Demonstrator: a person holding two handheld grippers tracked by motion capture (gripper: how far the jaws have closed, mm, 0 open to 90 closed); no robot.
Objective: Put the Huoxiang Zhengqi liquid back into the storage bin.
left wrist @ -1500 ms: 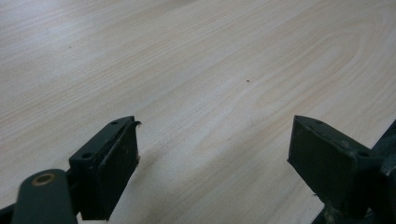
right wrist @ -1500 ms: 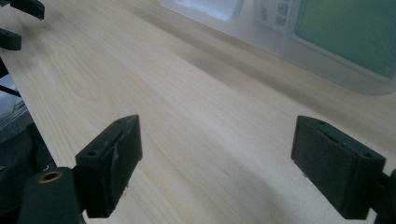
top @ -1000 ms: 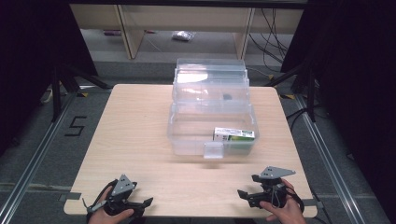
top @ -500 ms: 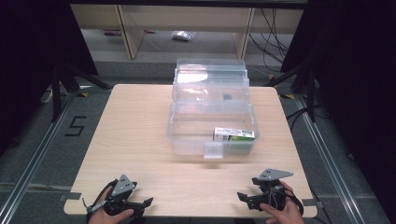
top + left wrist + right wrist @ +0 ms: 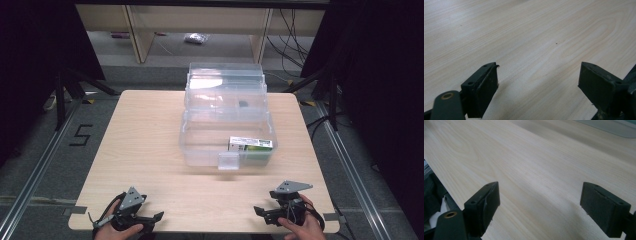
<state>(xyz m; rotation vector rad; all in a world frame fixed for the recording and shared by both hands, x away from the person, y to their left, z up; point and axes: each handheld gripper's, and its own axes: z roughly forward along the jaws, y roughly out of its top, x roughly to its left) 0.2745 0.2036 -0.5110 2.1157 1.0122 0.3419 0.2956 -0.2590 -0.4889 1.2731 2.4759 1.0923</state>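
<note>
At the middle of the wooden table (image 5: 145,140), toward its far edge: a clear plastic box (image 5: 227,120) with its lid tipped back, a latch tab at the front wall. Inside, at the front right corner, lying flat: a small green-and-white carton (image 5: 251,145). Deeper in the box, a small dark item, too small to tell.

Well apart from the box, at the near edge on the left: left gripper (image 5: 147,220), held in a hand (image 5: 117,227), low over the wood. Jaws spread wide in the left gripper view (image 5: 539,85), nothing between them, bare wood grain beneath; touching the table or hovering just above it, cannot tell.

At the near edge on the right, likewise well apart from the box: right gripper (image 5: 264,214), held in a hand (image 5: 302,227), grey three-cornered plate on top. Jaws wide apart in the right gripper view (image 5: 540,202), gripping nothing, only tabletop between them, the table's edge falling away at the left.

Beyond the table: grey floor, a pale shelf unit (image 5: 200,20), black cables (image 5: 295,30) at the right, a "5" marked on the floor (image 5: 80,135) at the left.
</note>
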